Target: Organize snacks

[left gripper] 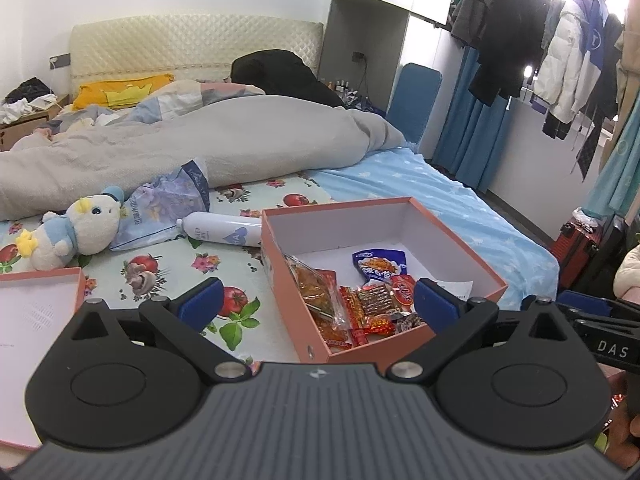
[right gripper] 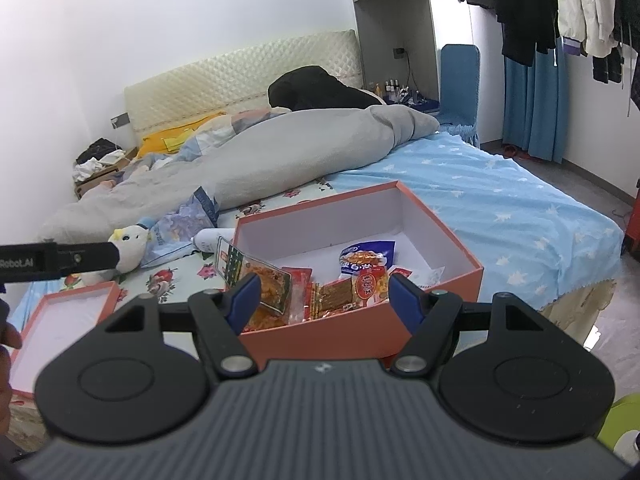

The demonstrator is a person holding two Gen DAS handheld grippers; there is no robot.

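Note:
An orange box with a white inside stands open on the bed and holds several snack packets. Among them are a blue packet, red packets and a clear packet of orange snacks. My left gripper hovers over the box's near left corner, its jaws wide open with nothing pressed between the pads. My right gripper hangs open above the near wall of the box. The blue packet and orange snacks lie in the box beyond it, and I see no pad pressing on them.
The box lid lies upturned to the left on the flowered sheet. A plush duck, a white bottle and a blue-purple bag lie behind it. A grey duvet covers the far bed. Clothes hang at right.

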